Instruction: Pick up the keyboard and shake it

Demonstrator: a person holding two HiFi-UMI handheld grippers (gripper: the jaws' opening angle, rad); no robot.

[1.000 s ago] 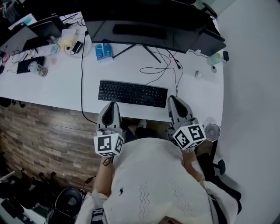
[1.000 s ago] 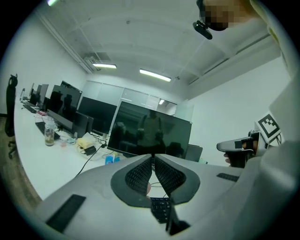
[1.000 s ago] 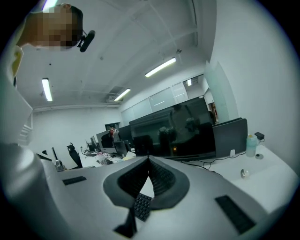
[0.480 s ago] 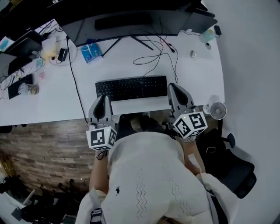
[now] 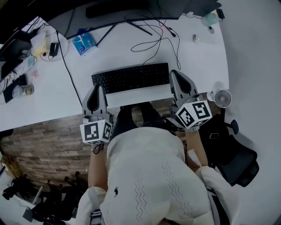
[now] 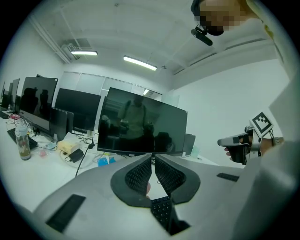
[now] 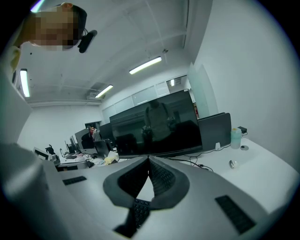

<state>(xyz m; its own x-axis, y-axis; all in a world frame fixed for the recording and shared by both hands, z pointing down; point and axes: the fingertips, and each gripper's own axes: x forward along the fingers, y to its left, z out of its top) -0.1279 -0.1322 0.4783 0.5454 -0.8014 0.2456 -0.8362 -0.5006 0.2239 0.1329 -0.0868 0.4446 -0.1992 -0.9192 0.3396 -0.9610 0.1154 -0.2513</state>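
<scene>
The black keyboard (image 5: 130, 78) lies flat on the white desk (image 5: 193, 61), near its front edge. My left gripper (image 5: 97, 87) points at the keyboard's left front corner, and its jaws meet at the tips with nothing held. My right gripper (image 5: 173, 73) lies alongside the keyboard's right end, also shut and empty. Whether either one touches the keyboard cannot be told. Part of the keyboard (image 6: 164, 213) shows below the closed jaws in the left gripper view. The keyboard (image 7: 139, 211) also shows under the jaws in the right gripper view.
A wide dark monitor (image 5: 131, 9) stands behind the keyboard, with loose cables (image 5: 158, 41) trailing across the desk. A blue tissue pack (image 5: 84, 43) lies at the back left. A small fan (image 5: 222, 97) sits at the desk's right front corner, and an office chair (image 5: 235, 154) stands below it.
Both grippers have moved forward from the desk's front edge to the two ends of the keyboard. The head view has swung, so the desk sits higher and tilted.
</scene>
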